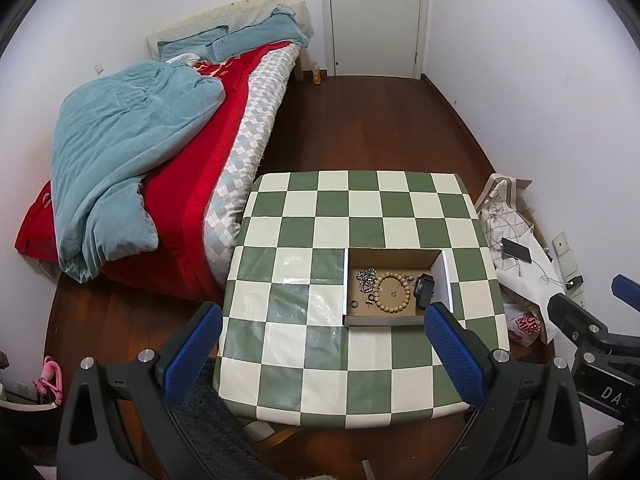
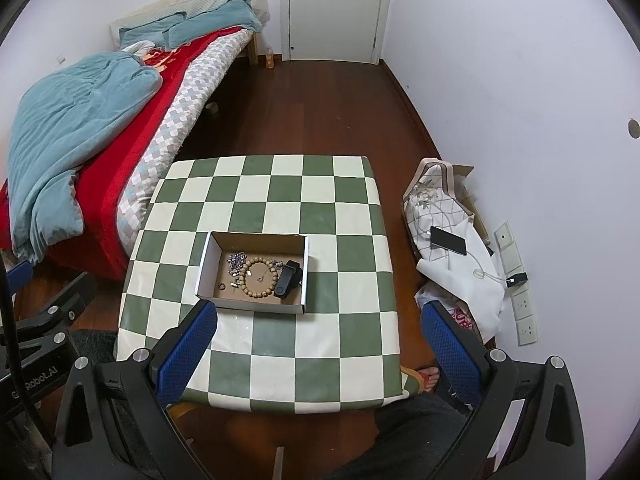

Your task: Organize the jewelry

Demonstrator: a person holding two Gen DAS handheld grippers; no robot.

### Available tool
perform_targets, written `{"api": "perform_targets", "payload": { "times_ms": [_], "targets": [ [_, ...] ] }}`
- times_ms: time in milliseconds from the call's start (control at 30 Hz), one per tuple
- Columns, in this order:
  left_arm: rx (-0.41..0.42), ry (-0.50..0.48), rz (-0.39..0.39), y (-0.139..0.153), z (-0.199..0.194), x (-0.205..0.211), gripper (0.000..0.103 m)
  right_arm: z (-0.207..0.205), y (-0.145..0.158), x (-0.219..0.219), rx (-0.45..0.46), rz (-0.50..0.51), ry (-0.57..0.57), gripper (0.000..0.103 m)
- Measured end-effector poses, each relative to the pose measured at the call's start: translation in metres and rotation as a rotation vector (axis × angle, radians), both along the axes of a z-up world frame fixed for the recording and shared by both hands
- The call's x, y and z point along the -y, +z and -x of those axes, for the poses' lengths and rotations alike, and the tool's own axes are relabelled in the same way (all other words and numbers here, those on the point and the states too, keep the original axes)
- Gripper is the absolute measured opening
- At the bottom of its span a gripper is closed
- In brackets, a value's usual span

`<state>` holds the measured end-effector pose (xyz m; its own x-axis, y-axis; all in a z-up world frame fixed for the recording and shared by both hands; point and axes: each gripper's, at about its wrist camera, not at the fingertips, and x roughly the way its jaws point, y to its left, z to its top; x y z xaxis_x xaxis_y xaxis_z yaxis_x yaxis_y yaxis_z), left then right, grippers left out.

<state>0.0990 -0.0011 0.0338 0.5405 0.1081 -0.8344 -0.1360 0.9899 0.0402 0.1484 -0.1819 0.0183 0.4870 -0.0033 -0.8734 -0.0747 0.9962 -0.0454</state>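
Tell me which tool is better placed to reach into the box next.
Probably the right tool. In its view the cardboard box lies just ahead, between its open fingers, the wooden bead bracelet near centre. The left tool, also open, sees the box off toward its right finger.

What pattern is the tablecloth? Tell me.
The tablecloth is a green-and-cream checkerboard, shown best in the right wrist view.

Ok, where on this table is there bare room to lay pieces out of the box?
The checkered table is bare all around the cardboard box: a wide strip beyond it toward the door, the bed-side squares, and the near edge by the open left gripper and right gripper. Inside the box it's crowded: wooden bead bracelet, metal chain, black watch nearly touching.
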Motion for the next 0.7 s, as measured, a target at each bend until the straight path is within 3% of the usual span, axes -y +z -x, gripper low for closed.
{"api": "perform_targets", "payload": {
  "times_ms": [700],
  "targets": [
    [0.014, -0.009, 0.001, 0.0095, 0.0029, 0.005, 0.103, -0.0011, 0.0082, 0.0056, 0.01, -0.009, -0.006, 0.103]
  ]
}}
